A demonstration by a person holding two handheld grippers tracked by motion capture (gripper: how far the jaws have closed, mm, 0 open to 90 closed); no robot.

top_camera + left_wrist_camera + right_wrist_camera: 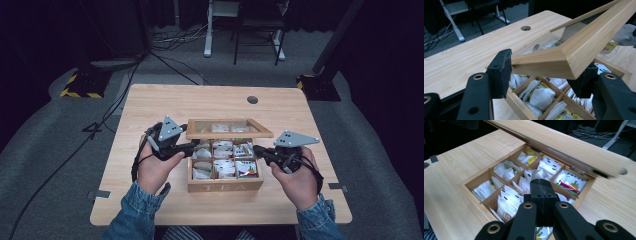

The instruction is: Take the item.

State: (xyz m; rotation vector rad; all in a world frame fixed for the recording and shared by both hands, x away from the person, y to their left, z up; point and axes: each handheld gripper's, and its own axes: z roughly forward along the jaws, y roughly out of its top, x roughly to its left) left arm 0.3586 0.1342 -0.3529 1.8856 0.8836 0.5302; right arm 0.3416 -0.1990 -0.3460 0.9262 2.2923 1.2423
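Left gripper (544,75) clamps lid (564,53) corner, lid raised above box (225,186). Right gripper (541,187), jaws closed and empty, hovers over tea bags (507,201) just beneath it. Keep lid steady; open right jaws before descending on one bag.

Denim sleeves (131,210) — black claws (192,147) with brass-ringed screw holes, grey three-cornered plates (170,128), trailing black cables.

Light wooden table (150,107) with a tea box (225,186) on it
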